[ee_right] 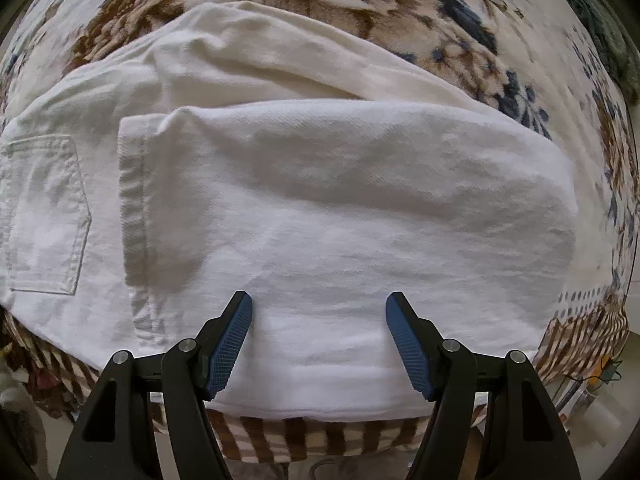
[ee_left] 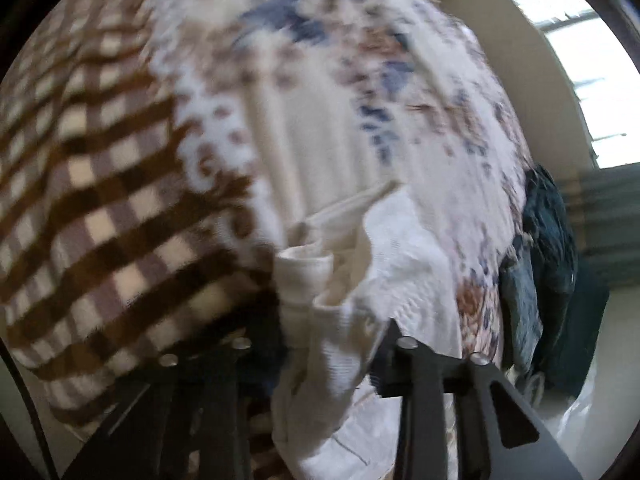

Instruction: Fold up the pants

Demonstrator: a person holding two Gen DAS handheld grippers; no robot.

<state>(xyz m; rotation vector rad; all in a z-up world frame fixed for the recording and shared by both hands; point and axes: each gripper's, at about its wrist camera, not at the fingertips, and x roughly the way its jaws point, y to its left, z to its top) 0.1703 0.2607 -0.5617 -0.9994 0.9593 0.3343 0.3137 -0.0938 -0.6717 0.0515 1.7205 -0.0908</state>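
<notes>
Right wrist view: white pants (ee_right: 320,208) lie on a floral blanket (ee_right: 472,24) with a brown checked border (ee_right: 288,436), folded over so a hemmed leg end (ee_right: 134,216) lies across the seat, just beside the back pocket (ee_right: 44,216). The folded edge is at the right. Right gripper (ee_right: 319,344) hovers over the near edge of the pants, its blue-padded fingers (ee_right: 230,354) spread wide, nothing between them. Clutter off the bed's lower right corner, too small to identify. Left wrist view: heavily motion-blurred. Left gripper (ee_left: 320,344) has a bunched wad of the white fabric (ee_left: 360,280) sitting in the finger gap and covering the tips; cannot tell whether the fingers are clamped on it or merely around it. The cloth blocks most of the near field. Behind it are the same blanket's checked part (ee_left: 100,208) on the left and floral part (ee_left: 320,60) in the centre. At the right edge of the bed, a dark heap of blue and dark green clothing (ee_left: 548,264). A bright window (ee_left: 580,60) is at upper right.
</notes>
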